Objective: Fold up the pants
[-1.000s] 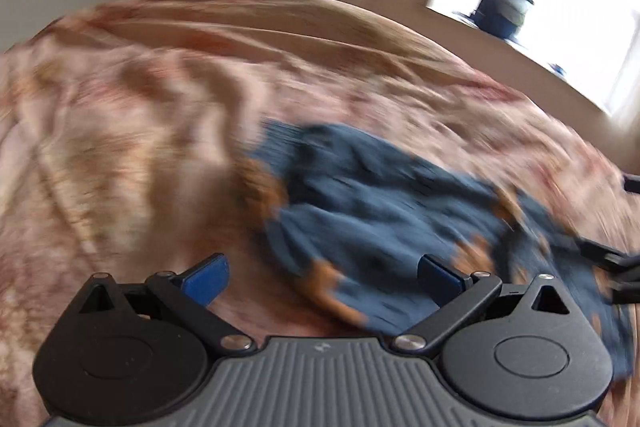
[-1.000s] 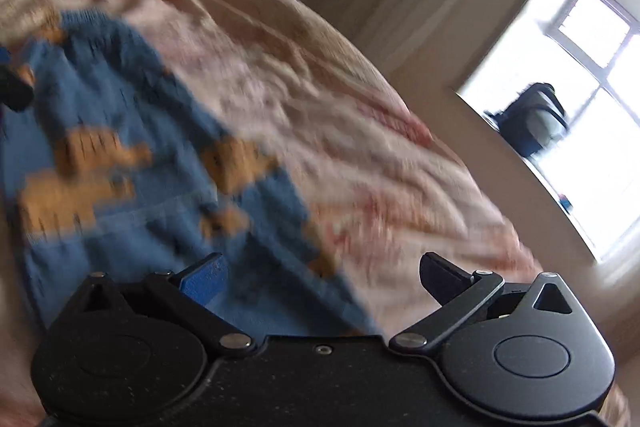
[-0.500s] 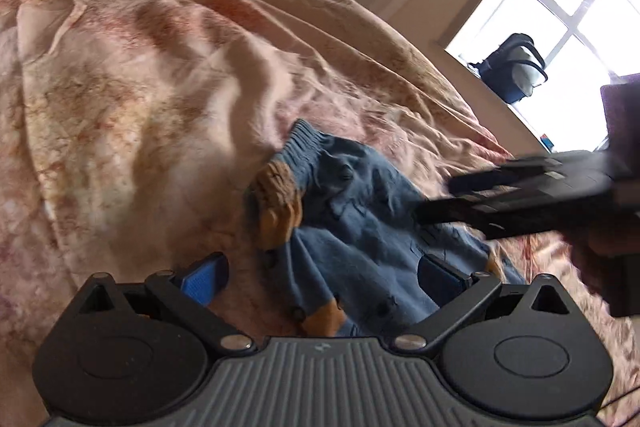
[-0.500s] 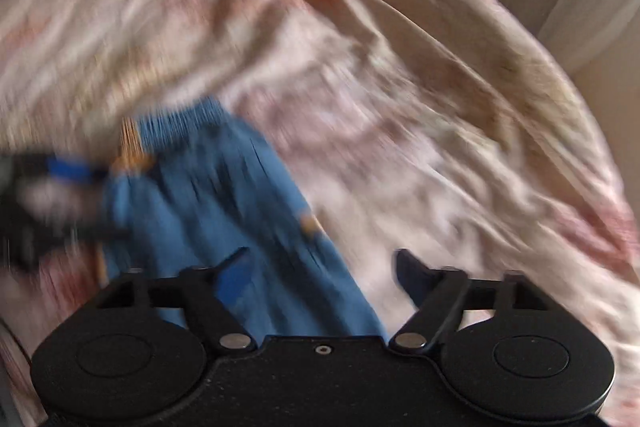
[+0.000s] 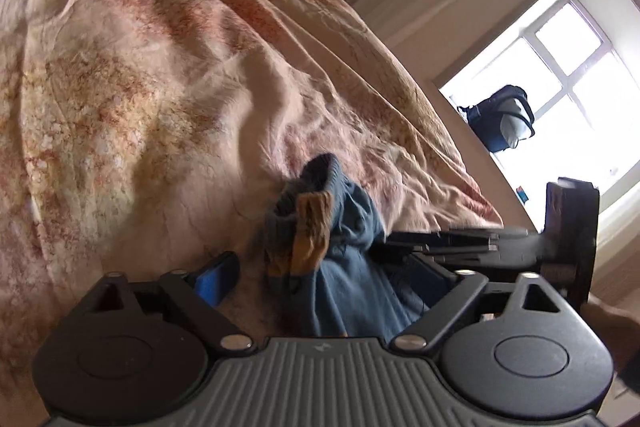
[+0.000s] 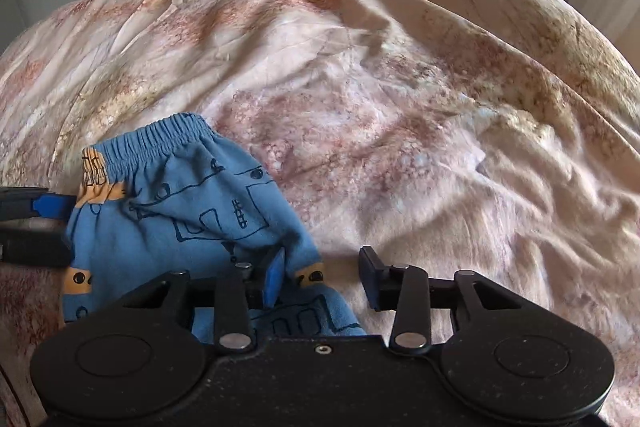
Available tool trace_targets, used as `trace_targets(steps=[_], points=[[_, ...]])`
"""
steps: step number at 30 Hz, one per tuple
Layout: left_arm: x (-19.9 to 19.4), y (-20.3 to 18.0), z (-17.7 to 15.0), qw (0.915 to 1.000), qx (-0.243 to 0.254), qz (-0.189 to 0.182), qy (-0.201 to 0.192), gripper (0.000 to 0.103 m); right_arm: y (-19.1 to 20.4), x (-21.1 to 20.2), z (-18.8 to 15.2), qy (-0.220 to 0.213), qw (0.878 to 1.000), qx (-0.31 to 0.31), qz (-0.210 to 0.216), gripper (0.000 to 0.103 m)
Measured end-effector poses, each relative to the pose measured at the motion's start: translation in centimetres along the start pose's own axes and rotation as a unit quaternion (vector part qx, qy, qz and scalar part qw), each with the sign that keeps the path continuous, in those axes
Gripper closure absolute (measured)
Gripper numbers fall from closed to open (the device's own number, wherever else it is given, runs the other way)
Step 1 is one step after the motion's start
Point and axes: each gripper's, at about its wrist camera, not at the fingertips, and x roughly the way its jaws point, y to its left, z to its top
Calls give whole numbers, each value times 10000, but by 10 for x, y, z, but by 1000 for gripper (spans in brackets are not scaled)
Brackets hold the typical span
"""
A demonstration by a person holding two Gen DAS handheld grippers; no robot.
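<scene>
In the left wrist view, the bedspread (image 5: 160, 75) fills the upper left and centre of the frame, pink and rumpled. At lower centre the pants (image 5: 344, 267) lie bunched on it, blue with orange patches, the ribbed waistband humped up just above the middle of the heap. The left gripper (image 5: 324, 275) sits at the bottom with its fingers spread wide on either side of that heap; the blue pad (image 5: 216, 277) at lower left rests beside the cloth, not on it, and nothing is pinched. At right, the right gripper (image 5: 460, 241) reaches in sideways across the pants, with a window (image 5: 568, 67) and a dark bag (image 5: 504, 123) on its sill beyond, at upper right.

In the right wrist view, the left gripper's blue-tipped finger (image 6: 48, 207) enters at the left edge, touching the pants (image 6: 172, 211) near the waistband (image 6: 160, 143) at centre left. The right gripper (image 6: 320, 275) at lower centre is part open: its left pad (image 6: 274, 277) presses the cloth edge, the right one stands over bare bedspread (image 6: 400, 67), so it straddles the hem without gripping.

The step looks like taking hold to spread the pants flat before any fold. Next, each gripper likely needs to close on an edge of one layer, then pull apart gently so the heap opens.
</scene>
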Motion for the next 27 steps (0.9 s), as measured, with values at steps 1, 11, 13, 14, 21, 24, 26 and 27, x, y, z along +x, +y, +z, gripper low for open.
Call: trace_targets(steps=[1, 11, 13, 14, 21, 24, 26, 27], points=[[2, 2, 2, 9999, -99, -53, 22, 17, 0, 1, -1, -5, 10000, 0, -13, 60], [14, 27, 8, 9936, -1111, -162, 144, 45, -5, -28, 7, -532, 9982, 277, -74, 47], [14, 29, 7, 9925, -1200, -210, 140, 45, -3, -29, 16, -612, 9979, 216, -66, 47], [14, 30, 7, 9920, -1234, -226, 143, 43, -2, -27, 21, -639, 9977, 229, -8, 47], [7, 35, 5, 9890, -1458, -258, -12, 42, 19, 4, 41, -349, 9989, -56, 294, 45], [8, 34, 5, 9906, -1365, -109, -13, 55, 19, 19, 43, -227, 9997, 9, -77, 45], [8, 36, 5, 9899, -1415, -72, -10, 62, 16, 24, 42, -227, 9995, 108, -210, 44], [8, 38, 5, 9892, -1468, -57, -4, 66, 15, 23, 42, -284, 9991, 112, -277, 44]])
